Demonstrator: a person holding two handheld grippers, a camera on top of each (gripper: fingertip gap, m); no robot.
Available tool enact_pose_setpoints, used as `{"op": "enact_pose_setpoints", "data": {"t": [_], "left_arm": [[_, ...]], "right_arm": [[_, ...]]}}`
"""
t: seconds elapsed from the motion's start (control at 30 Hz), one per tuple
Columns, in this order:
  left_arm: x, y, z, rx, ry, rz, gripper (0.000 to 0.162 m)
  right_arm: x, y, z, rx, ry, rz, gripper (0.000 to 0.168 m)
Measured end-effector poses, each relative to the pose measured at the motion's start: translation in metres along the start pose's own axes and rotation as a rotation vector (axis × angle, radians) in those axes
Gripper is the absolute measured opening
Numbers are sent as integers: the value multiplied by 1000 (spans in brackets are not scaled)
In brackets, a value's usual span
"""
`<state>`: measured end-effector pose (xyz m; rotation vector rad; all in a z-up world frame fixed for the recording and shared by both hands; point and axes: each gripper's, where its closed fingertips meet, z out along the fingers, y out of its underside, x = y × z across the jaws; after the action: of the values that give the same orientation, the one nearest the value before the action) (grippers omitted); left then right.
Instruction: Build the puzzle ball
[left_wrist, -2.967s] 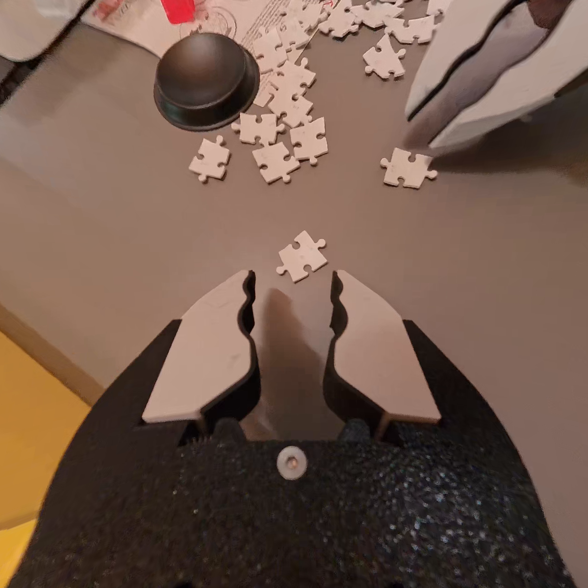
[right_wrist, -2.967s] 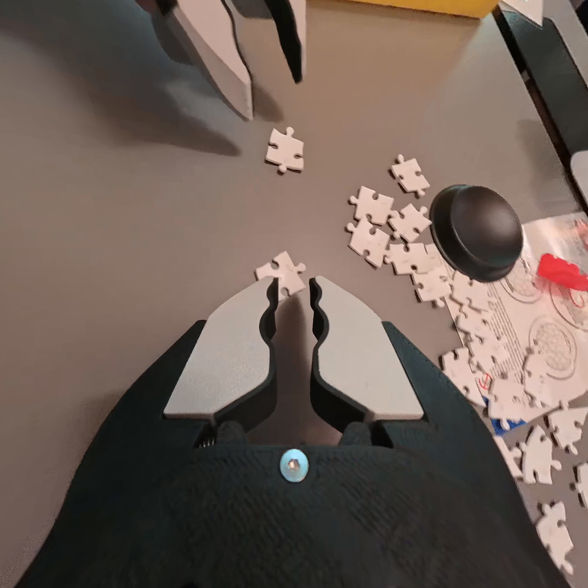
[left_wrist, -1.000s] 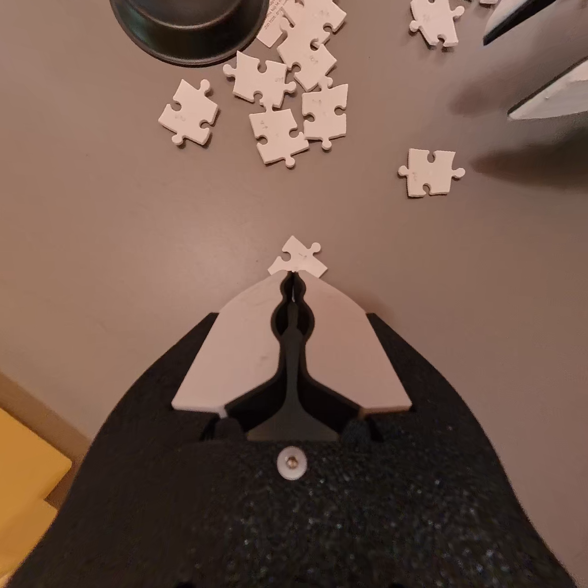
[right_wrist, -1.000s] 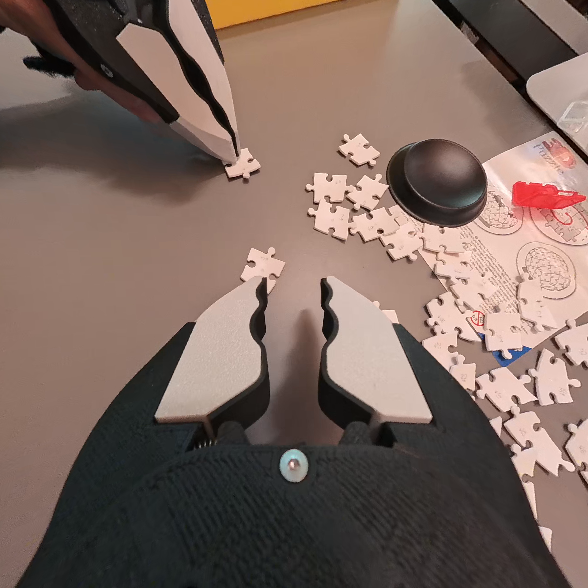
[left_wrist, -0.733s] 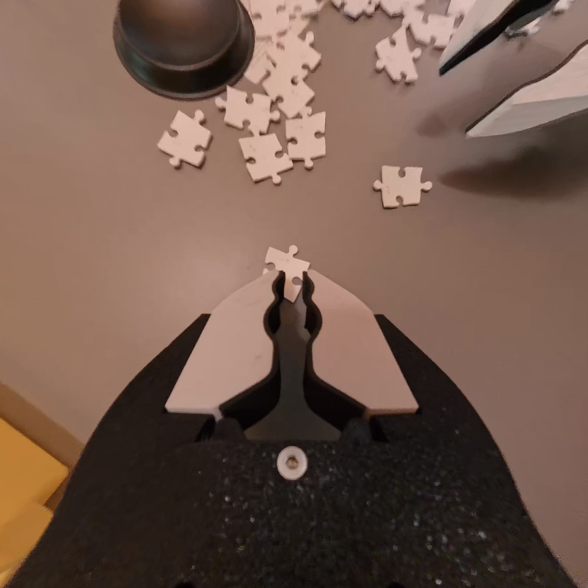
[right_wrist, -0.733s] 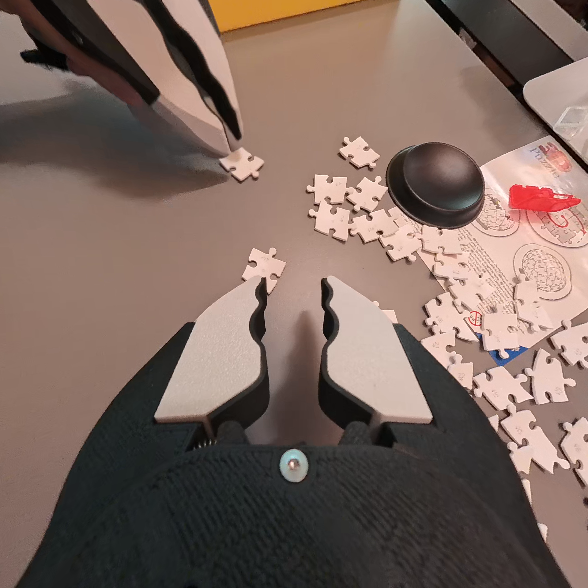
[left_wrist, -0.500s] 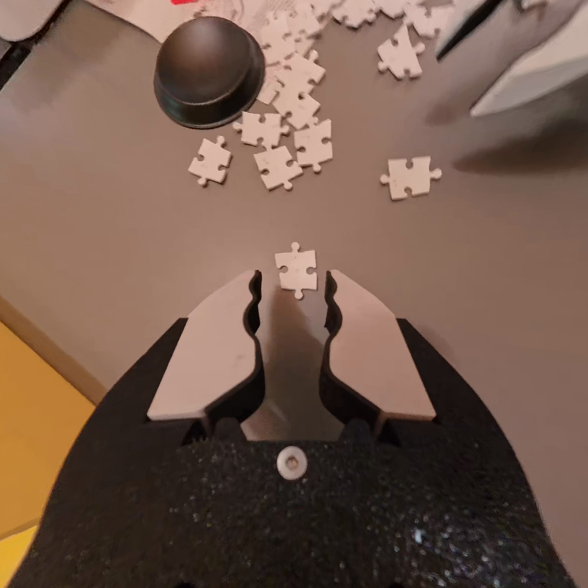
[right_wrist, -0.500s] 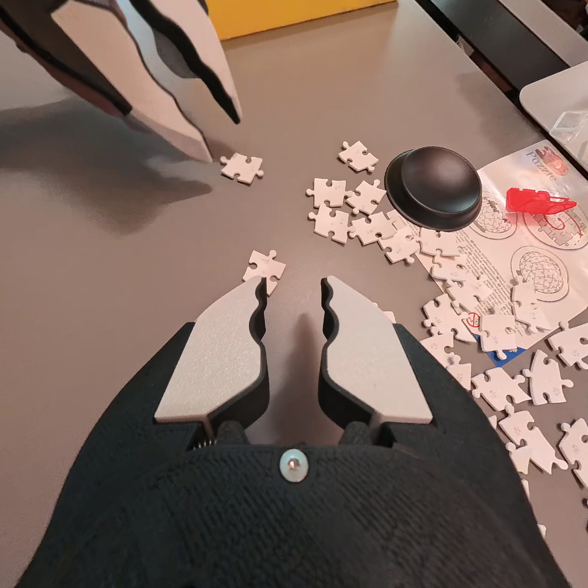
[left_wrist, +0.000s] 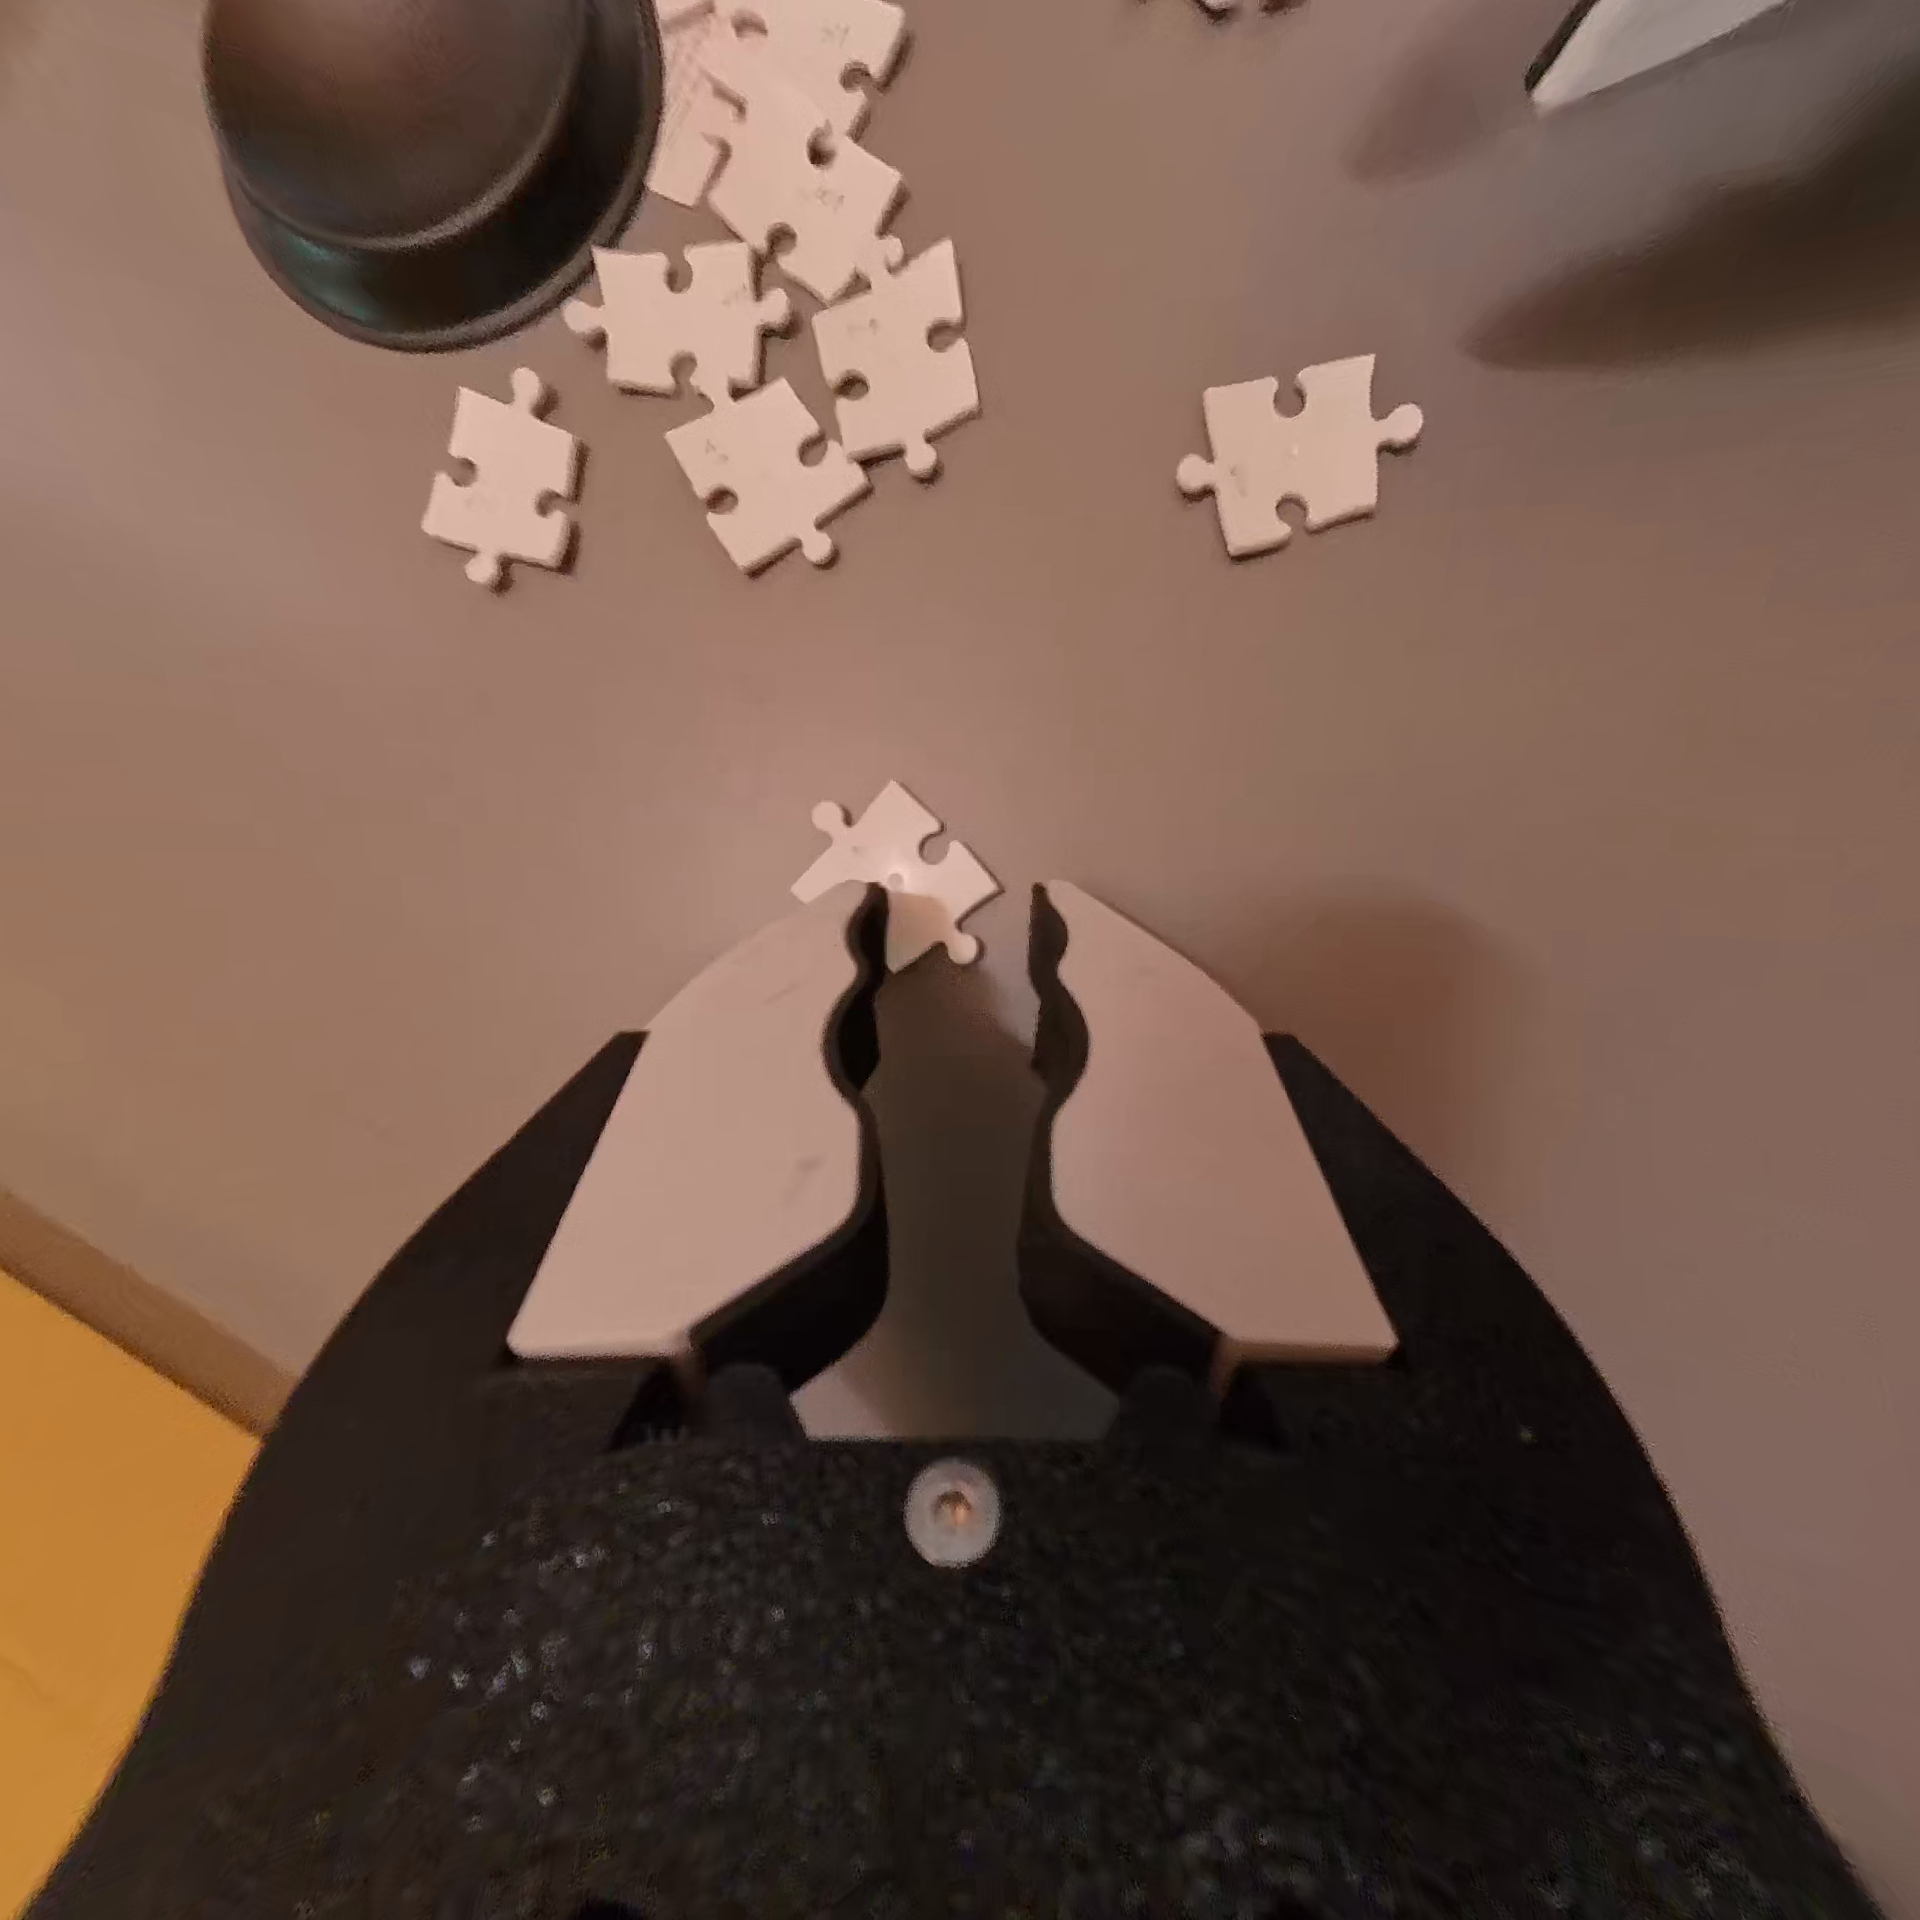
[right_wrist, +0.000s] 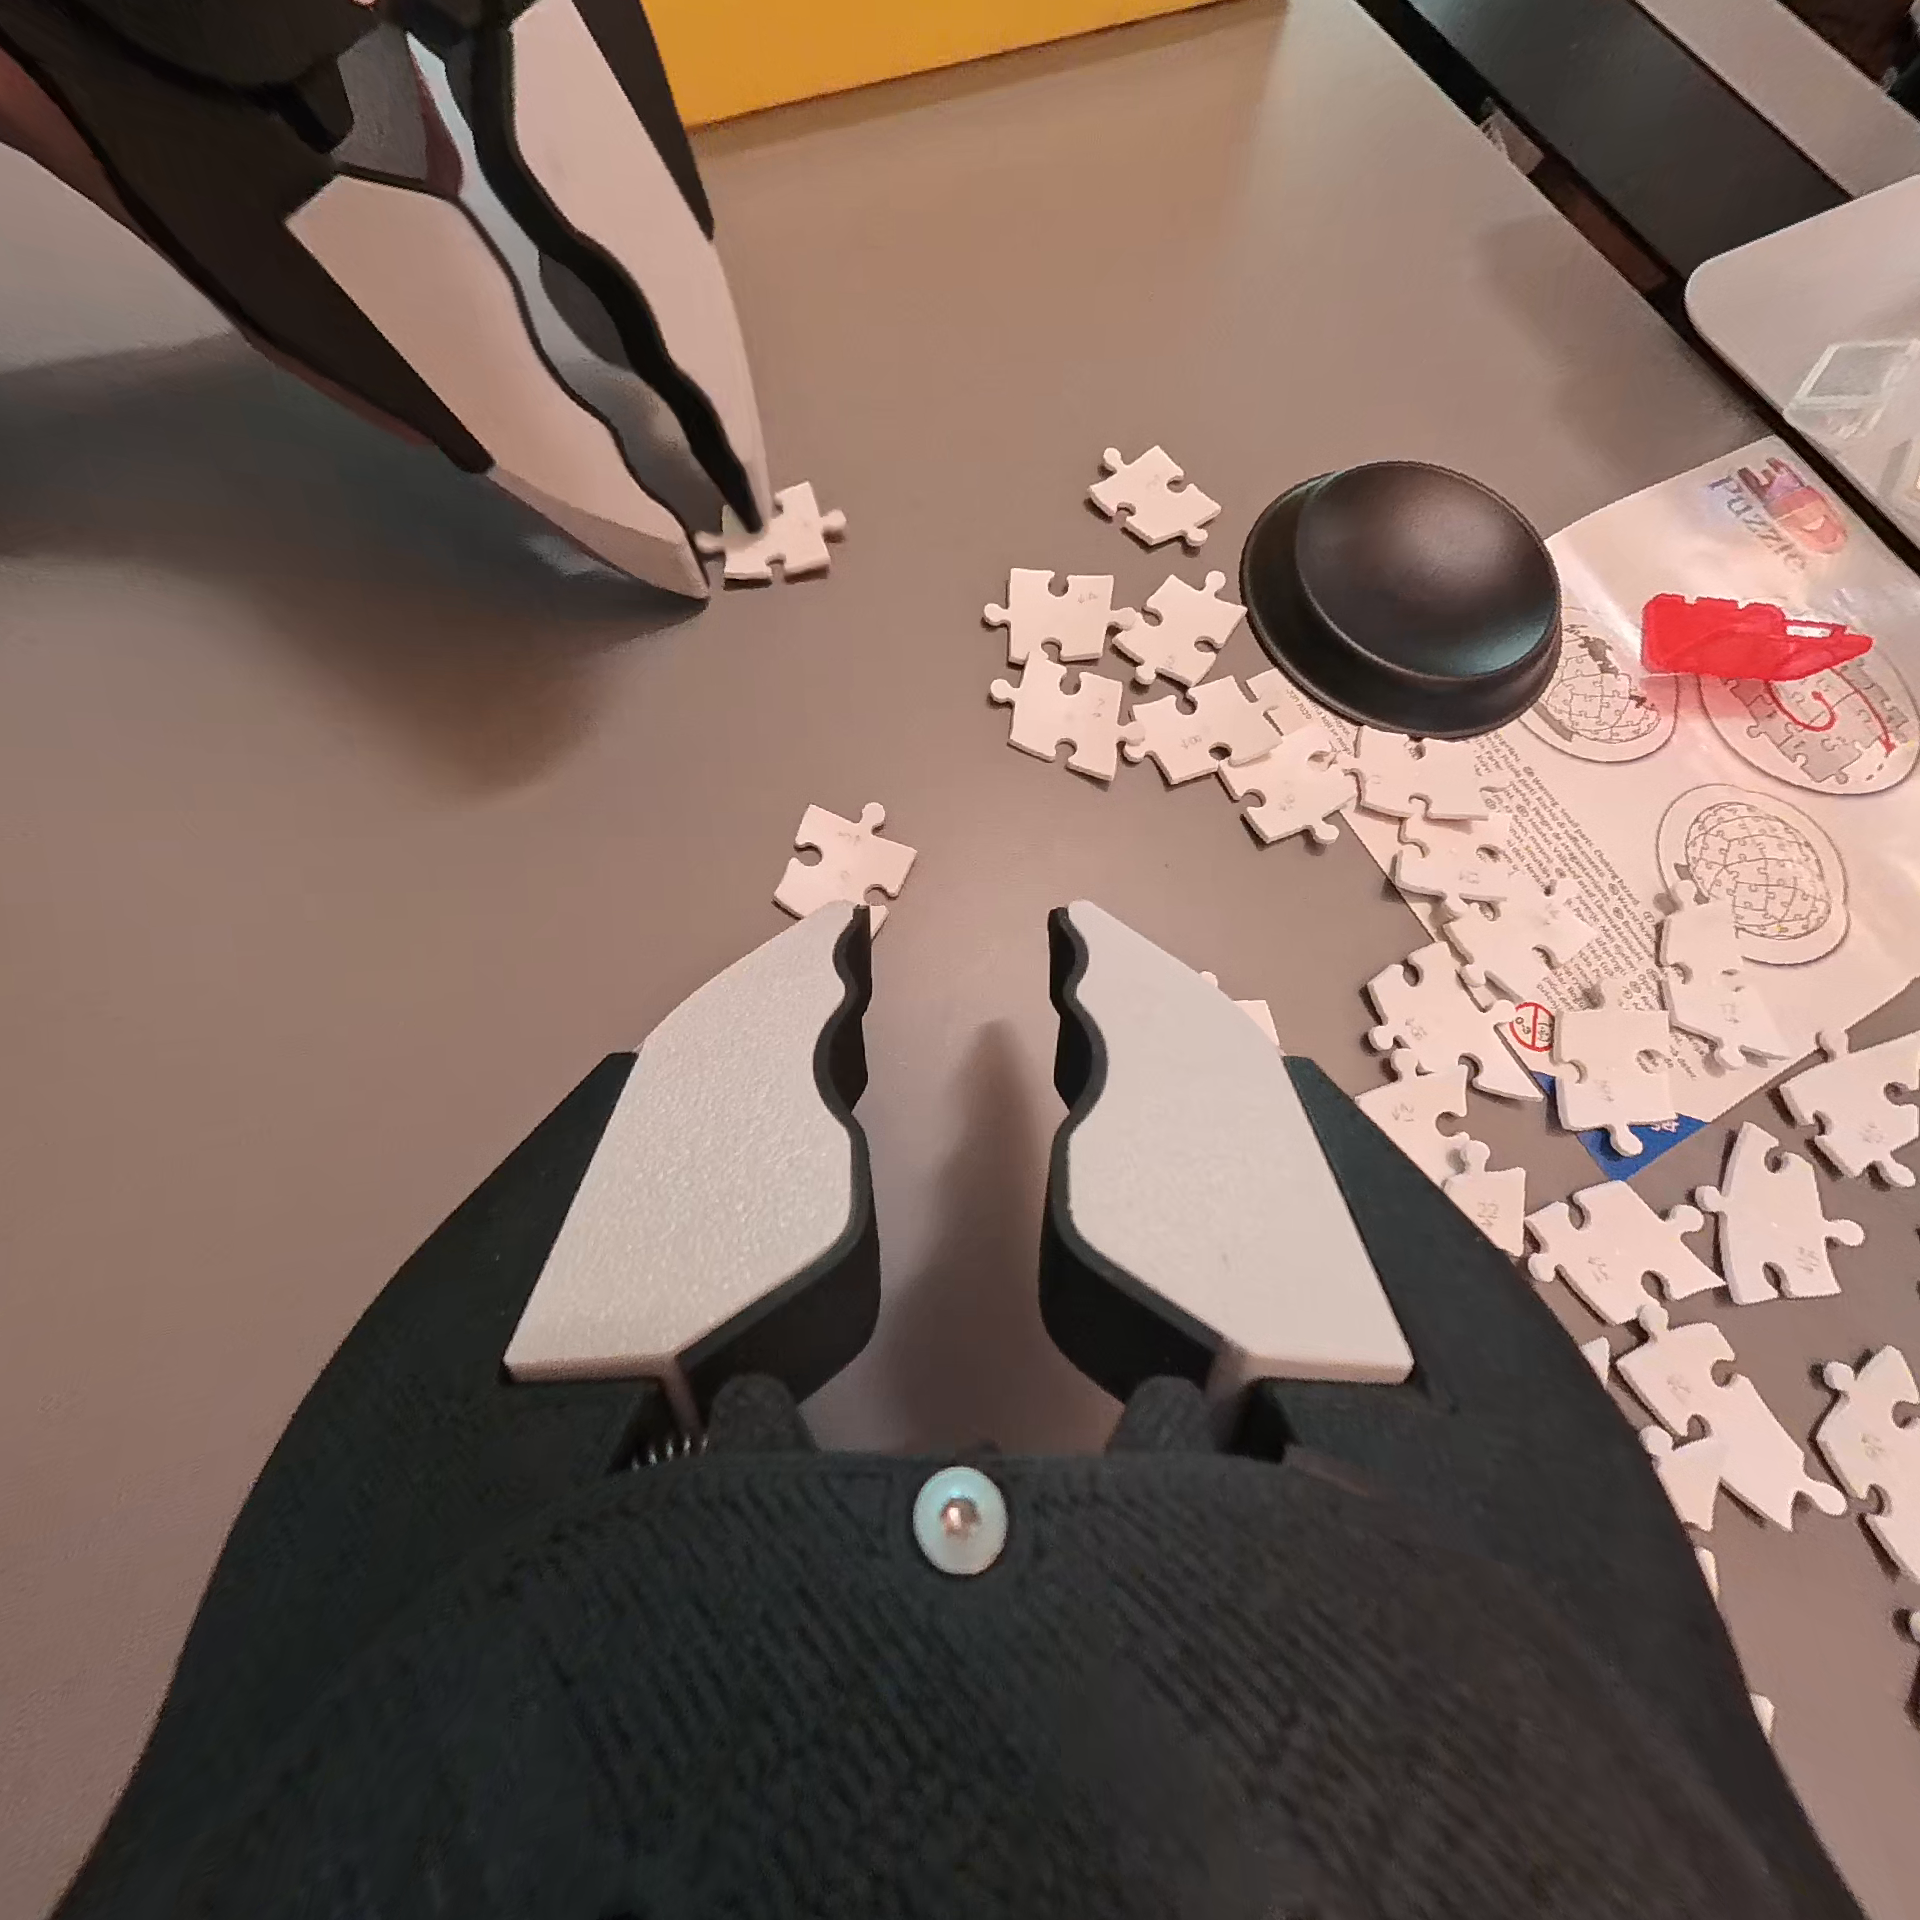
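Observation:
A white puzzle piece (left_wrist: 894, 868) lies on the grey table (left_wrist: 312, 831) at the tips of my left gripper (left_wrist: 956, 899). The jaws are open; the left fingertip (left_wrist: 868, 914) covers one corner and the piece lies partly in the gap. The right wrist view shows the same gripper (right_wrist: 720, 545) tilted down, its tips touching that piece (right_wrist: 790, 530). My right gripper (right_wrist: 956, 920) is open and empty above the table, with another single piece (right_wrist: 847, 862) just beyond its left fingertip. A black dome-shaped stand (right_wrist: 1403, 613) sits among several loose white pieces (right_wrist: 1143, 675).
A printed instruction sheet (right_wrist: 1714, 831) with a red plastic part (right_wrist: 1745, 644) lies at the right under more pieces. A white tray (right_wrist: 1818, 312) stands at the far right. A yellow surface (left_wrist: 83, 1507) lies past the table edge. Tip to tip, the grippers are about 12 centimetres apart.
The left gripper was shut at the piece, then opened and drew back leaving it flat; now it has come down on the piece again, which has turned. The right gripper has barely moved.

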<state>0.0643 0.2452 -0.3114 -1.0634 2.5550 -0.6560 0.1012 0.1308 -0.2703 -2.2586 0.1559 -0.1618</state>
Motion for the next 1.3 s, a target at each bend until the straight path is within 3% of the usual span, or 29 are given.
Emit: {"op": "enact_pose_setpoints", "data": {"t": [0.1,0.37,0.43,0.53,0.63,0.77,1.07,1.13,1.2,1.3], "left_arm": [[-5,1,1,-5,-8,-7,7],[-7,2,-2,-29,-21,133,11],[-11,-2,-7,13,-66,125,18],[-13,-1,-10,-4,-81,-64,40],[-10,6,-7,-22,-67,-247,49],[-11,8,-2,13,-52,-373,40],[-13,9,-1,-22,-65,-277,20],[-15,9,-1,-30,-73,-259,24],[-16,10,-2,-41,-68,-258,43],[-17,5,1,-19,-54,-252,44]], "right_arm": [[-1,1,0,-3,-6,-2,33],[-1,0,-1,-2,-7,-12,34],[0,-1,-1,4,-4,-9,34],[0,-3,0,14,-7,-1,34],[0,-3,1,16,-12,0,34],[-2,-3,4,13,-25,-1,34],[-3,-8,6,23,-39,0,34],[-3,-10,5,24,-39,-2,34],[-2,-11,4,30,-38,-1,34],[-3,-10,4,27,-40,4,35]]}}
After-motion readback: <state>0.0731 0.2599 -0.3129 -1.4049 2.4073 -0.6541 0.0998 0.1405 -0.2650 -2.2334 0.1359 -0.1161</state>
